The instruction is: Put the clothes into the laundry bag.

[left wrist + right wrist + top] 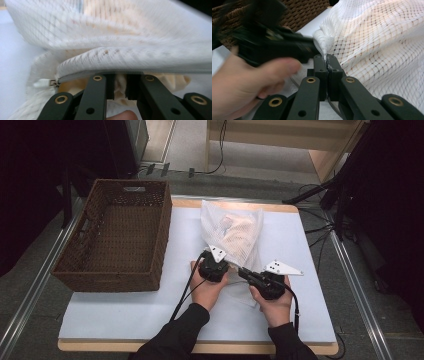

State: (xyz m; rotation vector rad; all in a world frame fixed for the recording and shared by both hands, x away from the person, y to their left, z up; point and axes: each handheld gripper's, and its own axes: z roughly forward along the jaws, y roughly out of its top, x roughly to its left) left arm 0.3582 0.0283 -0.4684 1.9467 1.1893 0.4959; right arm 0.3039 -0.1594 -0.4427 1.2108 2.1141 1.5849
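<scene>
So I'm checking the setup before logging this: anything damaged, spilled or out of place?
Nothing stands out. The mesh laundry bag lies intact on the table, both grippers at its zippered edge; the wicker basket sits upright.

My two forearms come in from the near edge, dark sleeves side by side. My left hand (207, 287) holds the left tongs (216, 265) pointing away toward the far side, jaws a little apart with cloth between them. My right hand (274, 304) holds the right tongs (245, 272) pointing left toward the other, jaws pressed together on mesh.
</scene>
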